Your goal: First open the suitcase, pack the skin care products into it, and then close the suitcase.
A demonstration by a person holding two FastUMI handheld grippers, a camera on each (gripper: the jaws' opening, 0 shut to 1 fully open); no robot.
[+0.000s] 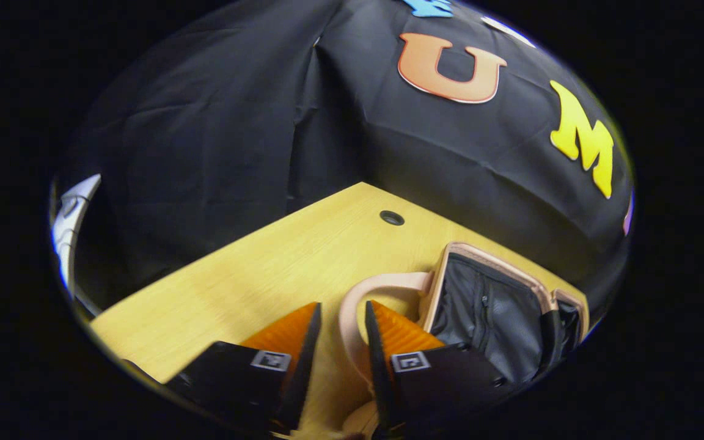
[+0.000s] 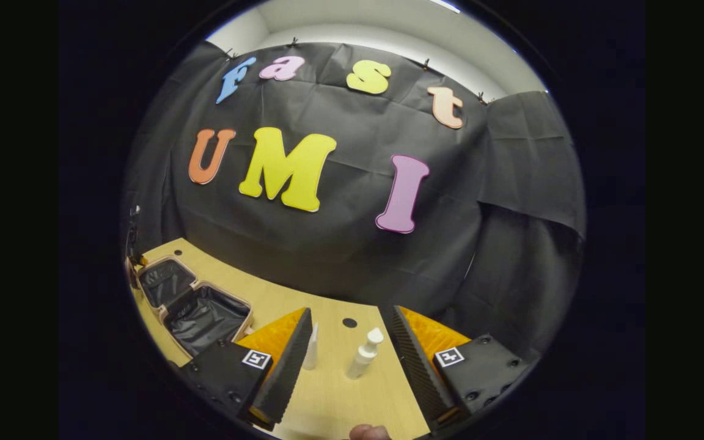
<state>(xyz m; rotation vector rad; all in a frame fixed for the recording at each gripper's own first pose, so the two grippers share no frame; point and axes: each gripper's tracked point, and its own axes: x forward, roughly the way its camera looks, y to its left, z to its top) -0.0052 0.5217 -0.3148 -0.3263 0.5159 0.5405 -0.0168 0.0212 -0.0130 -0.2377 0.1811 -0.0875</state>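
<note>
Right hand-held gripper (image 2: 346, 354) gaped wide, upright spray bottle (image 2: 363, 354) dead ahead between fingers; open suitcase (image 2: 196, 305) lay leftward.

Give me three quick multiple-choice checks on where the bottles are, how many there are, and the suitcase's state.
1. Where are the bottles?
A. inside the suitcase
B. on the table
C. in the left gripper

2. How many white bottles stand ahead of the right gripper?
A. two
B. four
C. none

3. What state is the suitcase in?
A. zipped shut
B. open
C. standing on its wheels

Key: 1 B, the spray bottle and slim bottle stand on the table. 2 A, two show between the right gripper fingers. 3 B, the suitcase shows both dark linings.
</note>
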